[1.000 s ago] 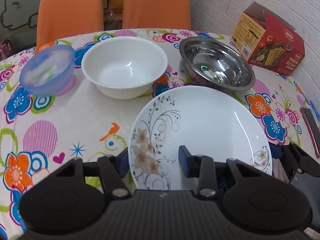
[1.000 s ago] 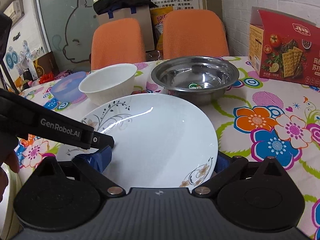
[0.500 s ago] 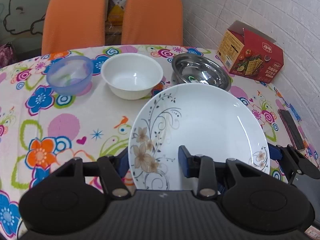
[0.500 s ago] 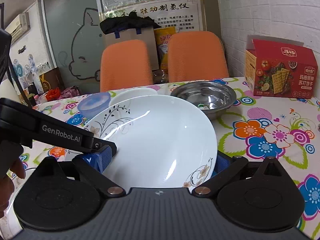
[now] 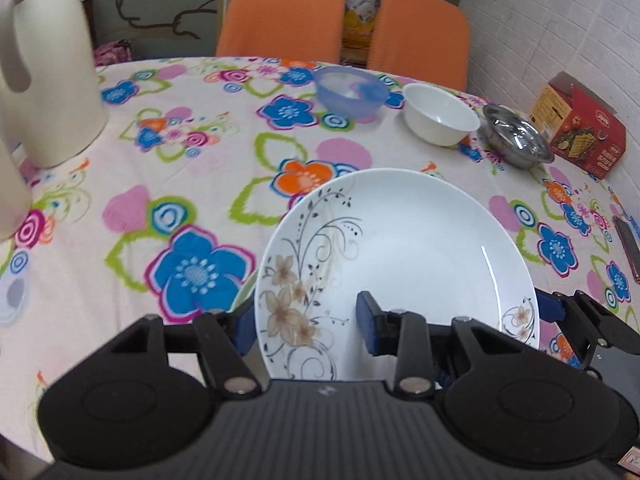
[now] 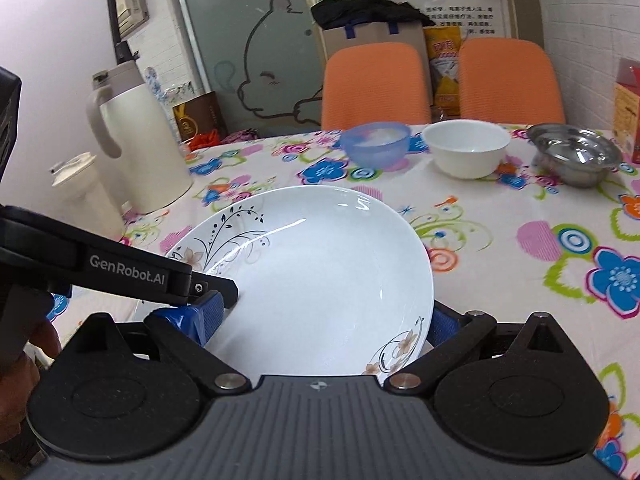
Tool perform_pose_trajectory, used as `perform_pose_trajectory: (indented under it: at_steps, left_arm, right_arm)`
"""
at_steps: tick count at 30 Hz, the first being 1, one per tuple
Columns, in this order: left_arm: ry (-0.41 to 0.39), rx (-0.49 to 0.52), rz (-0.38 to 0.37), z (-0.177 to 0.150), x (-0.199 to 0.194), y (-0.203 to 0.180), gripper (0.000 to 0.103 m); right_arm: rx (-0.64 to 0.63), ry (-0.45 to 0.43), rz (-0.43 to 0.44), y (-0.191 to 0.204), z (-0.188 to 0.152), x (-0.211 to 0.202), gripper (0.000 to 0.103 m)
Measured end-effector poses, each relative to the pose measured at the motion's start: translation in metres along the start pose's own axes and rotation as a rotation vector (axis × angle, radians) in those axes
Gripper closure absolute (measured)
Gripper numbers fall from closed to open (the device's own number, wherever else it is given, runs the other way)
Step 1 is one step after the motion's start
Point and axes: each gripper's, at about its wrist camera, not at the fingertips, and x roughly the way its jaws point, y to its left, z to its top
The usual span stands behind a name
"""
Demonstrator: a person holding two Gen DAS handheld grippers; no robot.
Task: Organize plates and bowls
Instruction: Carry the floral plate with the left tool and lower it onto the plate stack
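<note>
A white plate (image 5: 400, 240) (image 6: 320, 272) with a brown flower print hangs above the flowered tablecloth (image 5: 180, 184), held at two sides. My left gripper (image 5: 306, 316) is shut on its near left rim, one finger over it and one under. My right gripper (image 6: 314, 320) clamps the near right rim, and it shows in the left wrist view as the right gripper (image 5: 560, 312). Three bowls stand in a row at the far right: a blue plastic bowl (image 5: 351, 92) (image 6: 376, 144), a white bowl (image 5: 440, 120) (image 6: 466, 152) and a steel bowl (image 5: 516, 140) (image 6: 572, 152).
A tall cream thermos jug (image 5: 44, 80) (image 6: 136, 140) and a smaller white container (image 6: 84, 192) stand at the left edge. A red cracker box (image 5: 580, 132) and a dark phone (image 5: 628, 244) lie at the right. Two orange chairs (image 6: 376, 80) stand behind the table. A hand (image 6: 24, 360) holds the left gripper.
Both grippers have lifted the plate and carried it back and to the left. The three bowls now sit farther off to the right, and the thermos jug has come into view.
</note>
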Motion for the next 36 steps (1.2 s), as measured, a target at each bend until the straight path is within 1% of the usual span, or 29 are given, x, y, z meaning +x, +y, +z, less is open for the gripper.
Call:
perform_pose_trajectory:
  at_steps: [1,2,4,6,9,11,15,16,17,18,19,20,22,24,26,28,31,34,36]
  left_arm:
    - [0.004,-0.008,0.000,-0.004,-0.001,0.006,0.067]
    - [-0.013,-0.005,-0.001,-0.010,-0.004,0.011,0.067]
    - [-0.014,-0.008,-0.001,-0.016,-0.005,0.014,0.067]
    - [-0.010,-0.016,-0.006,-0.019,0.000,0.017,0.064]
    - [-0.003,-0.053,-0.055,-0.020,0.007,0.026,0.062]
    - [-0.012,-0.048,-0.057,-0.020,0.007,0.025,0.061]
    - [-0.029,-0.055,-0.074,-0.021,0.006,0.028,0.054]
    - [-0.033,-0.061,-0.085,-0.021,0.006,0.029,0.050]
    - [-0.037,-0.069,-0.094,-0.021,0.005,0.031,0.043]
    - [-0.044,-0.074,-0.096,-0.021,0.005,0.031,0.039]
    - [-0.051,-0.073,-0.097,-0.021,0.004,0.031,0.037]
    - [-0.058,-0.067,-0.083,-0.021,0.003,0.030,0.034]
    - [-0.081,-0.052,-0.049,-0.021,-0.001,0.028,0.033]
    - [-0.104,-0.039,-0.038,-0.020,-0.005,0.029,0.029]
    - [-0.116,-0.045,-0.038,-0.019,-0.007,0.031,0.028]
    - [-0.120,-0.047,-0.038,-0.018,-0.008,0.032,0.028]
    - [-0.119,-0.047,-0.032,-0.019,-0.009,0.032,0.028]
    - [-0.122,-0.048,-0.039,-0.018,-0.011,0.032,0.027]
    - [-0.125,-0.047,-0.043,-0.017,-0.011,0.029,0.027]
  right_arm:
    - [-0.004,0.010,0.006,0.003,-0.002,0.002,0.014]
    - [-0.017,0.007,0.009,0.008,-0.006,0.001,0.014]
    - [-0.034,0.018,-0.002,0.013,-0.008,0.002,0.014]
    - [-0.056,0.022,-0.006,0.014,-0.010,0.004,0.014]
    - [-0.062,0.012,-0.014,0.018,-0.014,0.001,0.014]
    - [-0.069,0.011,-0.019,0.018,-0.014,0.002,0.014]
    - [-0.095,0.005,-0.044,0.021,-0.014,0.004,0.015]
    - [-0.114,0.003,-0.054,0.023,-0.015,0.004,0.015]
    - [-0.139,0.003,-0.070,0.025,-0.016,0.005,0.015]
    - [-0.157,0.006,-0.082,0.027,-0.016,0.005,0.015]
    - [-0.163,0.003,-0.091,0.027,-0.016,0.005,0.015]
    - [-0.163,-0.002,-0.098,0.026,-0.015,0.004,0.015]
    - [-0.179,-0.007,-0.137,0.026,-0.014,0.004,0.015]
    - [-0.215,0.018,-0.156,0.027,-0.016,0.009,0.014]
    - [-0.170,0.061,-0.113,0.020,-0.016,0.014,0.014]
    - [-0.122,0.077,-0.072,0.012,-0.017,0.016,0.016]
    - [-0.049,0.050,-0.050,0.002,-0.015,0.011,0.016]
    - [0.028,-0.006,-0.046,-0.013,-0.010,-0.003,0.016]
    - [0.065,-0.024,-0.054,-0.023,-0.008,-0.010,0.015]
